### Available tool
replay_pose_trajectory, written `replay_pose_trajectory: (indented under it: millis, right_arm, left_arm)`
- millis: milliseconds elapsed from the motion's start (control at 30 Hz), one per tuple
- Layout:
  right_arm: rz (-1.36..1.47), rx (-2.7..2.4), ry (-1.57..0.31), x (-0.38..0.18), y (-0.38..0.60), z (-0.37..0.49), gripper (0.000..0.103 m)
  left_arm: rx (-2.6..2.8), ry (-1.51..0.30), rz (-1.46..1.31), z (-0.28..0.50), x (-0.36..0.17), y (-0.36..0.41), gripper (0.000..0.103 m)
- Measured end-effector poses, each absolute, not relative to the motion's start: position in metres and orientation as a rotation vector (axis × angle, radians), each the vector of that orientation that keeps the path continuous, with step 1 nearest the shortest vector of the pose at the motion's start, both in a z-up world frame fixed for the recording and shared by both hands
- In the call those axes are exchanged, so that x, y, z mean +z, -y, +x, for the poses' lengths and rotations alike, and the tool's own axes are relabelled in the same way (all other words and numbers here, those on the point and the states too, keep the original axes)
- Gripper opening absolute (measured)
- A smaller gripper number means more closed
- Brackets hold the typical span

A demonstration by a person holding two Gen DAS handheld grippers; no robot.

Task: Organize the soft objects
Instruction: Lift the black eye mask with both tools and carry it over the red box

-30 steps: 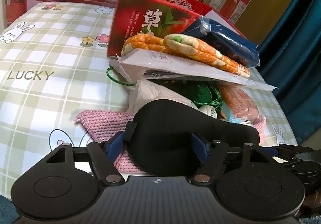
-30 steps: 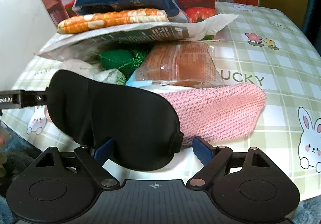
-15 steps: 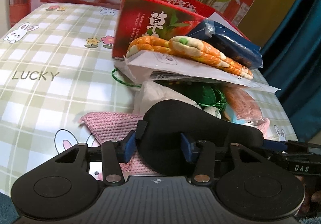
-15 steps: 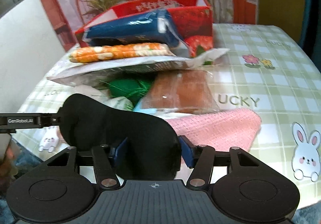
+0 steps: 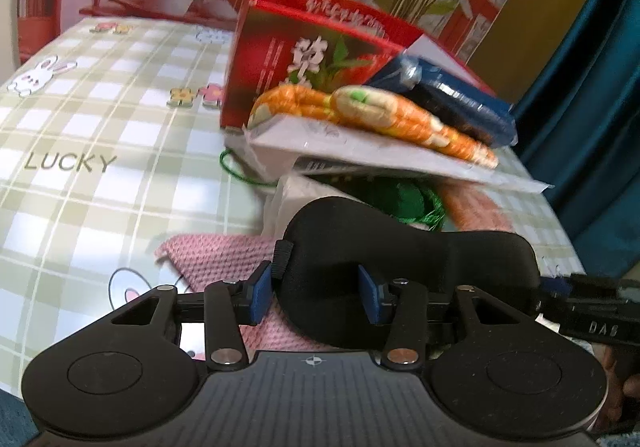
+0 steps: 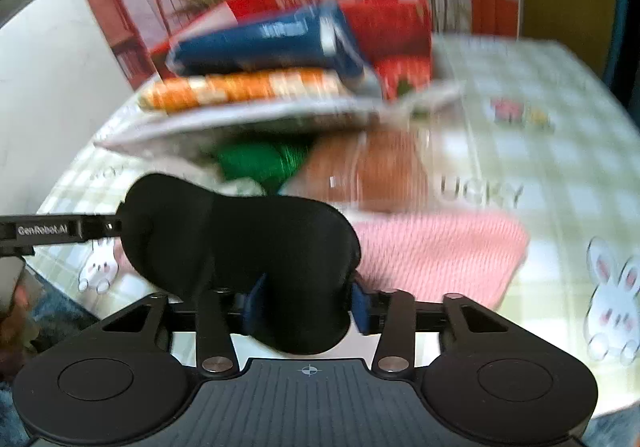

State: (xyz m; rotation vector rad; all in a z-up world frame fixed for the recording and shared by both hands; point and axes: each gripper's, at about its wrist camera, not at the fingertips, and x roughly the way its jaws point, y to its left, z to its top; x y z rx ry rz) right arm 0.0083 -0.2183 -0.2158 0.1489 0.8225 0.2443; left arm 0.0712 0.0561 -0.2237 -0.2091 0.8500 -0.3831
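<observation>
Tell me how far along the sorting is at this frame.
Little looks done: the pile of soft packets sits heaped beside the red box, not in it. In hand: the black eye mask, an end between each gripper's closing jaws, left gripper and right gripper. Left: the pile and the pink knitted cloth.

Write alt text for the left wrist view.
The left gripper is closing its blue-padded fingers on one end of a black sleep mask above a pink knitted cloth. Behind it, on a checked tablecloth, packaged soft goods are piled against a red box.
</observation>
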Motion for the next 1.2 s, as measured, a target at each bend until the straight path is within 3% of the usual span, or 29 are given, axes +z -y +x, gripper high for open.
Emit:
replay_pose_trajectory:
  millis: [267, 767, 1067, 1200]
  right_arm:
    - [0.087, 0.247, -0.651, -0.189, 0.215, 0.008, 0.028]
    - [0.177, 0.213, -0.674, -0.202, 0.228, 0.008, 0.033]
    - [0.18, 0.225, -0.638, -0.195, 0.227, 0.008, 0.029]
    - [0.191, 0.203, -0.646, -0.195, 0.231, 0.01, 0.03]
  left_arm:
    - [-0.437, -0.81, -0.198, 0.067, -0.216, -0.049, 0.046]
    - [-0.446, -0.804, -0.22, 0.065, -0.216, -0.053, 0.045]
    - [-0.492, -0.785, -0.214, 0.066, -0.214, -0.049, 0.045]
    - [-0.471, -0.785, -0.233, 0.067, -0.216, -0.055, 0.029]
